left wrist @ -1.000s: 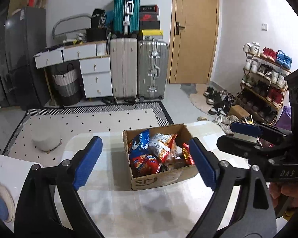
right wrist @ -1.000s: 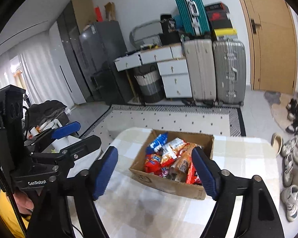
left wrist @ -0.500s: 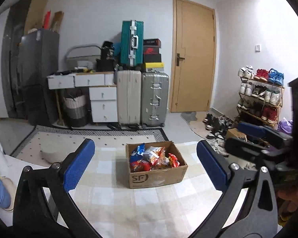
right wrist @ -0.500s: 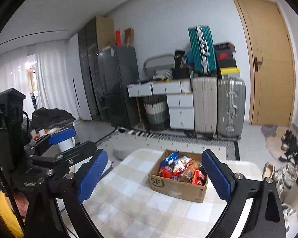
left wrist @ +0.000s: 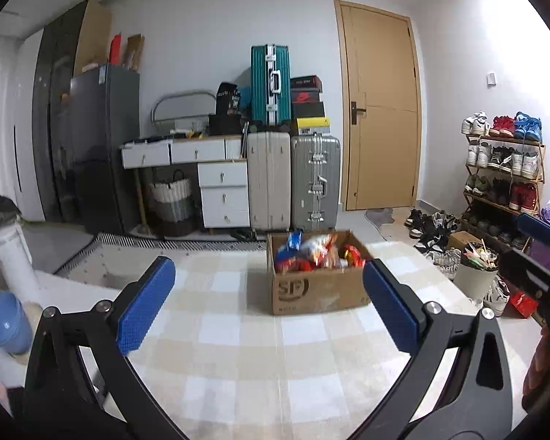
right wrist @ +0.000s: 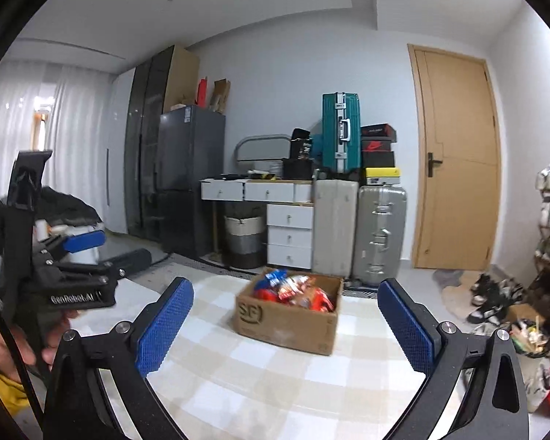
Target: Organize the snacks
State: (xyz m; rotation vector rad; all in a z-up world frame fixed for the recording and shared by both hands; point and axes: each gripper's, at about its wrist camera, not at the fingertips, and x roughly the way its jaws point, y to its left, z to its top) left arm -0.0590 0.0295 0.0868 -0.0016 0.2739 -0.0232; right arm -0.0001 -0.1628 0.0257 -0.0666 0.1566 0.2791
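The box (left wrist: 317, 286) sits on the counter (left wrist: 238, 348), full of snack bags (left wrist: 313, 253). Both the left gripper (left wrist: 267, 304) and the right gripper (right wrist: 286, 326) are wide open, hold nothing and are well back from the box. The bags look light, soft and crinkly, so pinch one gently by its top edge.

A table (left wrist: 238, 366) covered with a beige-and-white checked cloth (right wrist: 275, 385) is seen in both wrist views. One open cardboard box (left wrist: 317, 289), printed with "SF" on its near side, is set directly on the cloth toward the far edge. Bright snack packets (left wrist: 315, 253) are heaped inside it.
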